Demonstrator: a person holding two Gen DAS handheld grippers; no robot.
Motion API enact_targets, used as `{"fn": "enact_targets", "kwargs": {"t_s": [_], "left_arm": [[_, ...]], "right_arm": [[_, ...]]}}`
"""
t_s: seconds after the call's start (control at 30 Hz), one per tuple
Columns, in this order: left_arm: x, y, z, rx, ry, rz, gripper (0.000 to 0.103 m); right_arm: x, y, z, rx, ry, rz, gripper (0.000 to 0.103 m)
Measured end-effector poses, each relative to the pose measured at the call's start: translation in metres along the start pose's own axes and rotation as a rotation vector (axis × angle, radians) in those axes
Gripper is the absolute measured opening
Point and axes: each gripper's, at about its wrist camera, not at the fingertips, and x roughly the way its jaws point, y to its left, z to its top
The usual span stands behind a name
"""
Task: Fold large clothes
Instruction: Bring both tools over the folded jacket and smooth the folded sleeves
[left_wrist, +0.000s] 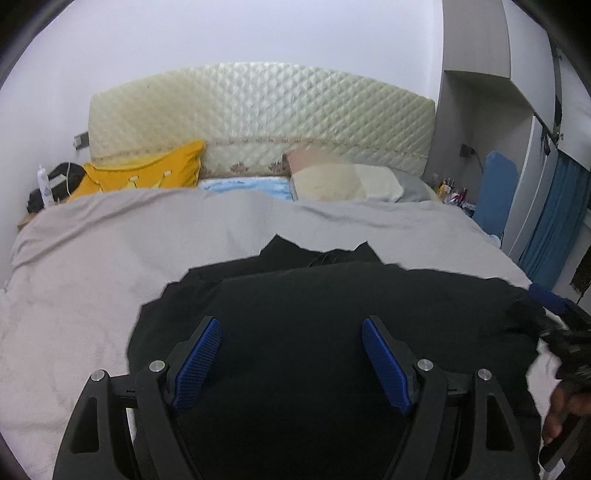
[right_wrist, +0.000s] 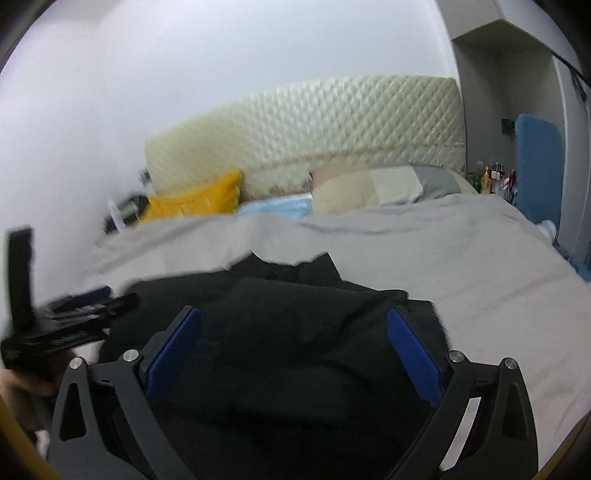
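Left tool (left_wrist: 291, 328) and right tool (right_wrist: 293, 319) both spread apart, nothing gripped, above the black garment (left_wrist: 332, 314) bunched on the bed's grey blanket (left_wrist: 110, 240). Beyond: yellow pillow (left_wrist: 147, 170), quilted headboard (left_wrist: 258, 110).

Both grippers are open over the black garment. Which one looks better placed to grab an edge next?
Probably right: the right gripper has the garment edge just beside its right finger, while the left gripper hangs over mid-cloth.

Both grippers hover low over the black garment (left_wrist: 332, 332), side by side. The left gripper (left_wrist: 291, 325) has its blue pads (left_wrist: 197, 363) spread wide; the right gripper (right_wrist: 293, 314) gapes likewise, gripping nothing.
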Motion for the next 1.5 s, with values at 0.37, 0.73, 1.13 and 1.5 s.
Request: {"fn": "enact_targets", "kwargs": {"t_s": [0.37,0.73,1.13,1.5], "left_arm": [[0.051,-0.001,-0.014,0.087,0.016,0.025,0.082],[0.091,0.004,-0.031,0.055,0.03,0.026,0.085],[0.012,-0.002,-0.018,-0.015,0.049,-0.002,0.086],[-0.175,-0.049,-0.014,0.036,-0.067,-0.066,0.096]], "right_arm": [[0.062,-0.005,-0.033,-0.035,0.043,-0.028,0.098],[0.102,0.002,-0.055,-0.054,0.055,-0.08,0.098],[0.035,0.004,-0.044,-0.031,0.041,-0.128,0.098],[-0.124,0.026,-0.032,-0.032,-0.036,-0.08,0.103]]}}
